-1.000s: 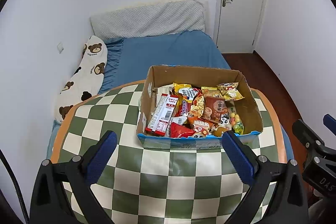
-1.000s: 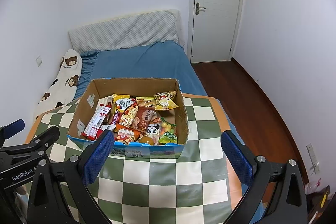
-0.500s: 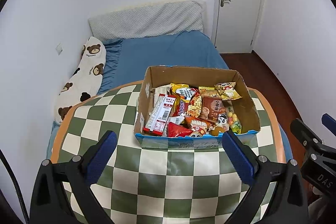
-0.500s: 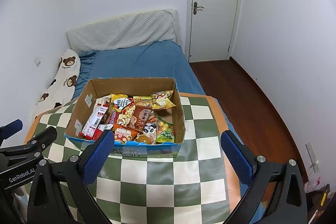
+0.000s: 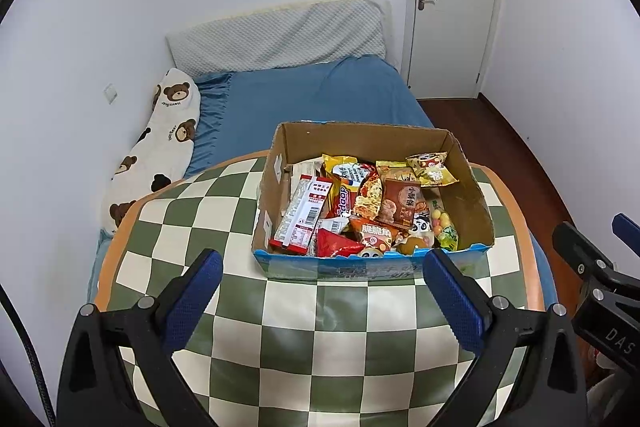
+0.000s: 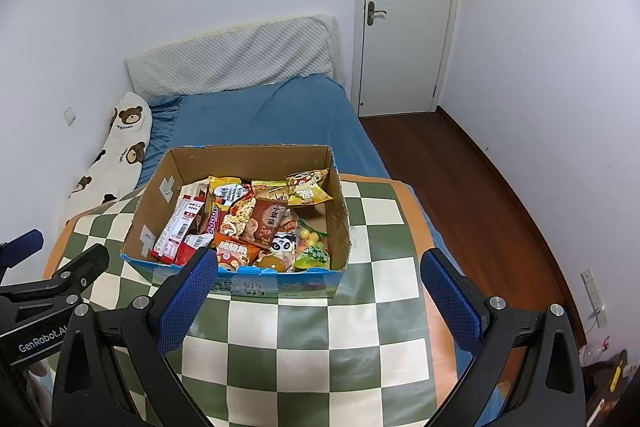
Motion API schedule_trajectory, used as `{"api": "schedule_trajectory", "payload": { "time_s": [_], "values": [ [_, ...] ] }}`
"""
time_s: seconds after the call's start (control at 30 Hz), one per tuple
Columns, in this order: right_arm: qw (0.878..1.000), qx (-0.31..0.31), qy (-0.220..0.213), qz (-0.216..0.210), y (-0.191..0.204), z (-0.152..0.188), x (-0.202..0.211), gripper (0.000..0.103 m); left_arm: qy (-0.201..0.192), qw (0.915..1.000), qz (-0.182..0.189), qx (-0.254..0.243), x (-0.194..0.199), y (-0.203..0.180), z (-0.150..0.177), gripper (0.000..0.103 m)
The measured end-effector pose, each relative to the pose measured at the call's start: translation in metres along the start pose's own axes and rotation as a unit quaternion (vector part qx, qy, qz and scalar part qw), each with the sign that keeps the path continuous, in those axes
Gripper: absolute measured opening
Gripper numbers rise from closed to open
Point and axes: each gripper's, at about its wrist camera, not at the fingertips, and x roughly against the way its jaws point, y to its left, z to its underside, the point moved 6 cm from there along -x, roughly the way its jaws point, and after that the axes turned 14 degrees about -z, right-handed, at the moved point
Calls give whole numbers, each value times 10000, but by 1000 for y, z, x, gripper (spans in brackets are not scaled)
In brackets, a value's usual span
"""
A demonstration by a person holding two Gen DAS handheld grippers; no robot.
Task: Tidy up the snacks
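Holding both tools back over the near side of the checkered table (image 5: 320,339), we have the left gripper (image 5: 320,291) and the right gripper (image 6: 318,287) spread wide, with nothing between their blue pads. The snacks all lie in the open cardboard box (image 5: 360,137), which stands on the far half of the table with the bed (image 5: 320,99) just behind it. No packet shows on the tablecloth in either view.

That layout fits two readings: a jumbled box waiting to be sorted, or a box into which everything has already been gathered. We cannot settle which from here.

If we do reach in, we judge the risks to be these. The packets overlap loosely, so a pinch on the long red-and-white wrapper (image 5: 302,215) could drag the red triangular pack (image 5: 336,245) lying against it. The yellow chip bag (image 5: 430,169) leans on the far wall; puffed bags crush or slip out of smooth pads. The small bag of round candies (image 5: 444,227) sits tight in the near right corner, where a finger may catch the torn cardboard rim. The box looks light, so a sideways tug could slide it toward the table's far edge. Both grippers hang close together, so crossing paths could knock them.
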Motion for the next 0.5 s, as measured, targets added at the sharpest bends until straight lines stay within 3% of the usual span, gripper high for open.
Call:
{"api": "schedule_trajectory", "payload": {
  "time_s": [0.5],
  "values": [
    [10000,-2,17,19,-1,2,-1,103,-69,10000,-12,14,-1,1,2,103]
  ]
}}
